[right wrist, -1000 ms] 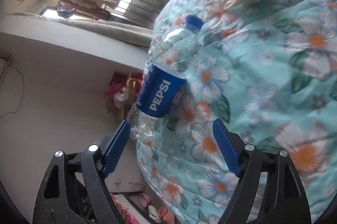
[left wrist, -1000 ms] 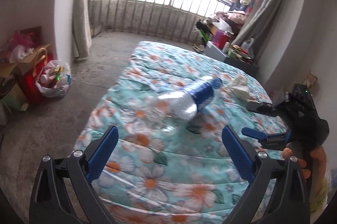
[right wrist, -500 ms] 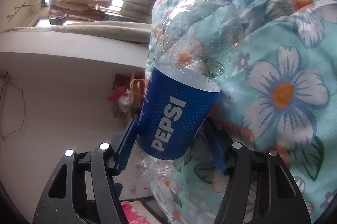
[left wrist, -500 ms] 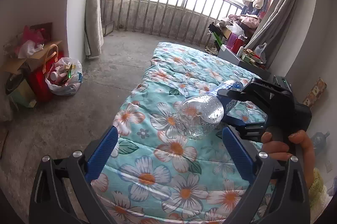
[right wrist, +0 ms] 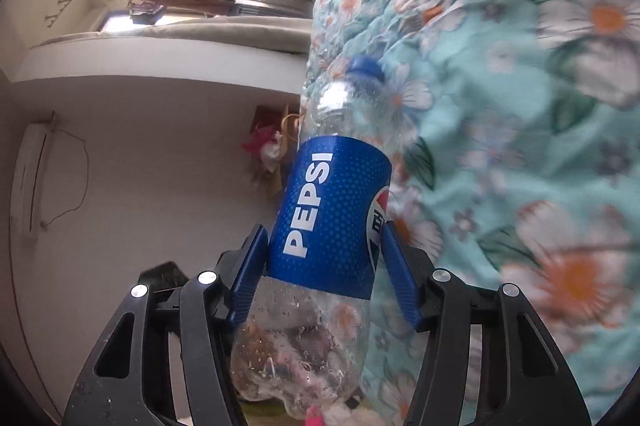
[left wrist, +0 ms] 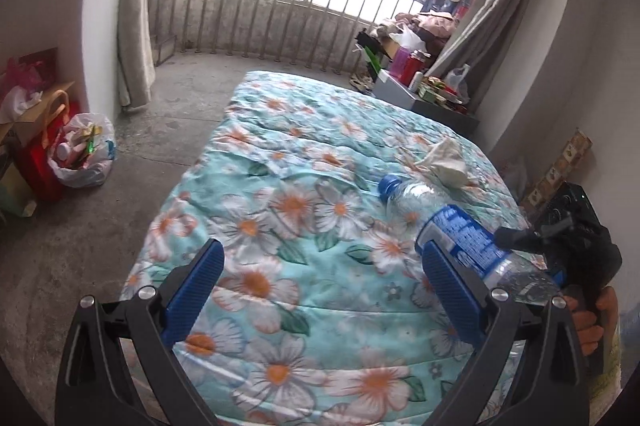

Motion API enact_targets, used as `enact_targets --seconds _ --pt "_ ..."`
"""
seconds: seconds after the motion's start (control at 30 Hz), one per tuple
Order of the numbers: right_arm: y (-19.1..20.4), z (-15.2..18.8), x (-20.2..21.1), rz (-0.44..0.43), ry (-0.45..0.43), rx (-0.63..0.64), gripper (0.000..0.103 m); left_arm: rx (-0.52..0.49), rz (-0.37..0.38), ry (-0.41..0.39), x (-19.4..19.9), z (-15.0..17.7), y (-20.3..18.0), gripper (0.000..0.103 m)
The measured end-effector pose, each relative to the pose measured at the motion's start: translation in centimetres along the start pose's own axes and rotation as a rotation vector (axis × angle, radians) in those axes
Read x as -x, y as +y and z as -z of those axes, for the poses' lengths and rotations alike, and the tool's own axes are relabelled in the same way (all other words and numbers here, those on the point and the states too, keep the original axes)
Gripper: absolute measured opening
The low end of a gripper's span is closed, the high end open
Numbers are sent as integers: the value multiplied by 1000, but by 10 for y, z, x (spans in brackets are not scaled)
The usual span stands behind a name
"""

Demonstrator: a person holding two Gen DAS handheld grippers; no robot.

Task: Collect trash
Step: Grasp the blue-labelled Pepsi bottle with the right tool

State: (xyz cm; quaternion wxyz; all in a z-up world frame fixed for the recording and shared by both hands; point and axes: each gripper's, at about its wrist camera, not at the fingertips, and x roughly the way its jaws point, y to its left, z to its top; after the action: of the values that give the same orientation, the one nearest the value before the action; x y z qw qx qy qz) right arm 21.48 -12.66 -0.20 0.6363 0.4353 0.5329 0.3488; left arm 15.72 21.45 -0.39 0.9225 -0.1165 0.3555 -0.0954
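A clear Pepsi bottle (right wrist: 332,210) with a blue label and blue cap sits between the blue pads of my right gripper (right wrist: 324,230). The jaws are closing and the pads press on the label's two sides. In the left wrist view the bottle (left wrist: 452,226) hangs over the bed's right side, cap pointing away, and a hand (left wrist: 592,310) holds the black gripper behind it. A crumpled white tissue (left wrist: 446,162) lies on the floral quilt (left wrist: 300,154) beyond the bottle. My left gripper (left wrist: 322,248) is open over the quilt with nothing between its fingers.
A white plastic bag (left wrist: 84,154) full of rubbish stands on the concrete floor at the left, beside a red bag (left wrist: 44,146) and cardboard. A cluttered low table (left wrist: 424,94) stands past the bed's far right corner. Barred windows and curtains close the far side.
The right gripper reached the bottle, closed on its label and carried it from the middle of the bed to the right side. The left gripper's view shifted a little.
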Motion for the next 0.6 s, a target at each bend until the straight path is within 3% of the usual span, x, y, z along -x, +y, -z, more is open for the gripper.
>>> enact_targets --seconds 0.1,0.2,0.33,0.43,0.6 --pt "-9 14 50 28 -65 18 51 -47 62 19 -17 -12 -26 97" --pt "-14 30 92 121 -138 60 48 -97 120 37 -38 -24 -58 97" --pt "-15 49 106 207 -182 98 48 -129 160 78 -63 -26 -92 97" --pt "-14 54 96 238 -152 133 50 -117 181 106 -72 -22 -103 97" --pt "-11 49 70 214 -24 172 55 -101 169 116 -74 -18 -103 97"
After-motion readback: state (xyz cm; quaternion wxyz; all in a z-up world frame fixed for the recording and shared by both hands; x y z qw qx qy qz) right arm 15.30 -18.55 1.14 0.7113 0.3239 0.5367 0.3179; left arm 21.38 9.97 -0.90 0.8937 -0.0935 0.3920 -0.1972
